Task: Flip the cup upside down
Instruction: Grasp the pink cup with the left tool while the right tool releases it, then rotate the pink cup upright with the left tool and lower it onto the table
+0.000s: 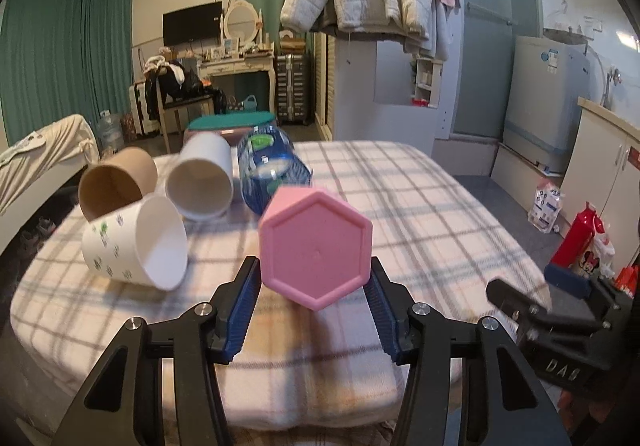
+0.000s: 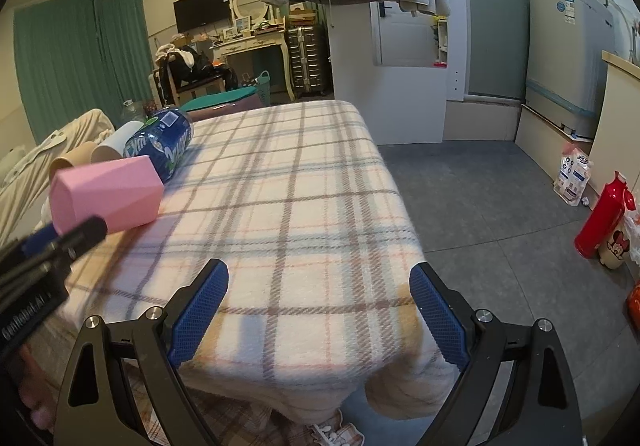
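The pink cup (image 1: 316,250) looks like matt moulded plastic, smooth on its hexagonal base, while the blue cup (image 1: 272,169) behind it is glossy and see-through. The left gripper (image 1: 314,310) has ribbed blue rubbery pads (image 1: 244,310) on matt black plastic arms with shiny metal screws. The tablecloth (image 2: 304,197) is soft, fuzzy checked cloth, and the brown cup (image 1: 116,181) looks like dull paper.

Dim, warm indoor light; soft shadows band the plaid cloth (image 2: 304,181); fisheye bends edges, corners vignette black.
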`<move>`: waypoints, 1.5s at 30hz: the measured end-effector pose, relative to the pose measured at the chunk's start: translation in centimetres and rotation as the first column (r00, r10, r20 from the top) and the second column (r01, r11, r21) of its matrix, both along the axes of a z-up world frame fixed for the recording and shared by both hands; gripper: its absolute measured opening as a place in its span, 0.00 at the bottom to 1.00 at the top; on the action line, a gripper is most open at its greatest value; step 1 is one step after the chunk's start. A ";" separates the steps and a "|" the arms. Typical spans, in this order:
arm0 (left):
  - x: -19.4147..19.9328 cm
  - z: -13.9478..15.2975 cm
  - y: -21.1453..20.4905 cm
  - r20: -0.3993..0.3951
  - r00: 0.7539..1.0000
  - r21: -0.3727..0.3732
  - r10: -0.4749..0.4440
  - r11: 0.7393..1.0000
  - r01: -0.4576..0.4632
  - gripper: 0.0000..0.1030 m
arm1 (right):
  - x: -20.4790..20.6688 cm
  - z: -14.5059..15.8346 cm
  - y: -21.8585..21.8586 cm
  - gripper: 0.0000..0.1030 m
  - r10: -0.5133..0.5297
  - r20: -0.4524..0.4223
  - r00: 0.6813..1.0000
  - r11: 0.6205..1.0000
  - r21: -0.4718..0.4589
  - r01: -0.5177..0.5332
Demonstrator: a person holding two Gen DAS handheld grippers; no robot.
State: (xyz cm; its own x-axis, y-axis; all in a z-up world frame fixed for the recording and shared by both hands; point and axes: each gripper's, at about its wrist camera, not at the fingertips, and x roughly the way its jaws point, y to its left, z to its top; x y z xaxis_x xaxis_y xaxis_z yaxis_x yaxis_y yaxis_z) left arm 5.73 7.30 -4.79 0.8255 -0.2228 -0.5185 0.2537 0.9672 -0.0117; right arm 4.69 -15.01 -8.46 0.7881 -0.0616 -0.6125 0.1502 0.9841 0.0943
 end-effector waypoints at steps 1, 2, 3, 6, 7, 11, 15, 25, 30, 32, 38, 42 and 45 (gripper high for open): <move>0.1 0.3 0.1 0.011 1.000 0.000 -0.005 1.000 0.005 0.52 | 0.0 0.0 0.1 0.90 0.001 -0.002 1.000 1.000 0.001 -0.001; 0.2 0.5 0.0 0.016 1.000 0.003 -0.008 1.000 0.007 0.52 | 0.0 -0.1 0.1 0.90 0.002 -0.003 1.000 1.000 0.002 -0.002; 0.2 0.6 0.0 0.020 1.000 0.004 -0.009 1.000 0.009 0.52 | 0.0 -0.1 0.1 0.90 0.003 -0.004 1.000 1.000 0.003 -0.003; 0.8 1.1 0.3 0.025 1.000 0.000 -0.011 1.000 0.011 0.52 | 0.1 -0.2 0.2 0.90 0.004 -0.007 1.000 1.000 0.004 -0.004; 1.0 1.2 0.3 0.025 1.000 -0.003 -0.011 1.000 0.011 0.51 | 0.1 -0.2 0.2 0.90 0.004 -0.008 1.000 1.000 0.004 -0.004; 1.7 1.7 0.6 0.029 0.999 -0.012 -0.013 1.000 0.014 0.51 | 0.1 -0.3 0.1 0.90 0.001 -0.010 1.000 1.000 0.010 -0.001; 2.0 1.8 0.6 0.034 0.999 -0.006 -0.012 1.000 0.012 0.50 | 0.2 -0.4 0.0 0.90 0.001 -0.010 1.000 1.000 0.009 -0.001; 2.4 2.0 0.8 0.031 0.999 -0.023 -0.017 1.000 0.017 0.49 | 0.3 -0.5 0.0 0.90 0.001 -0.008 1.000 1.000 0.011 0.000; 2.8 2.8 0.8 0.057 0.998 -0.042 -0.016 0.999 0.019 0.49 | 0.5 -0.6 0.3 0.90 0.003 -0.011 1.000 1.000 0.009 -0.003; 3.1 3.1 0.8 0.069 0.998 -0.047 -0.014 0.999 0.017 0.48 | 0.5 -0.6 0.3 0.90 0.003 -0.010 1.000 1.000 0.009 -0.003; 3.9 2.0 1.0 0.046 0.999 -0.046 -0.007 0.999 0.009 0.47 | 0.7 -0.6 0.5 0.90 0.003 -0.017 1.000 1.000 0.007 -0.003; 2.7 1.6 1.4 0.055 0.998 -0.036 -0.016 0.999 0.018 0.47 | 0.7 -0.6 0.5 0.90 0.002 -0.016 1.000 1.000 0.007 -0.002; 2.2 1.7 1.6 0.053 0.998 -0.031 -0.018 0.999 0.020 0.47 | 0.7 -0.6 0.5 0.90 0.003 -0.017 1.000 1.000 0.008 -0.003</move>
State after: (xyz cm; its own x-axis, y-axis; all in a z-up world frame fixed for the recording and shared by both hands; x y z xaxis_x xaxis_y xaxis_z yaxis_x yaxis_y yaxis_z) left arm 7.95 8.94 -3.07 0.8473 -0.2542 -0.4664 0.2728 0.9616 -0.0284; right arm 5.43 -14.52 -9.09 0.7777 -0.0546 -0.6263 0.1491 0.9838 0.0993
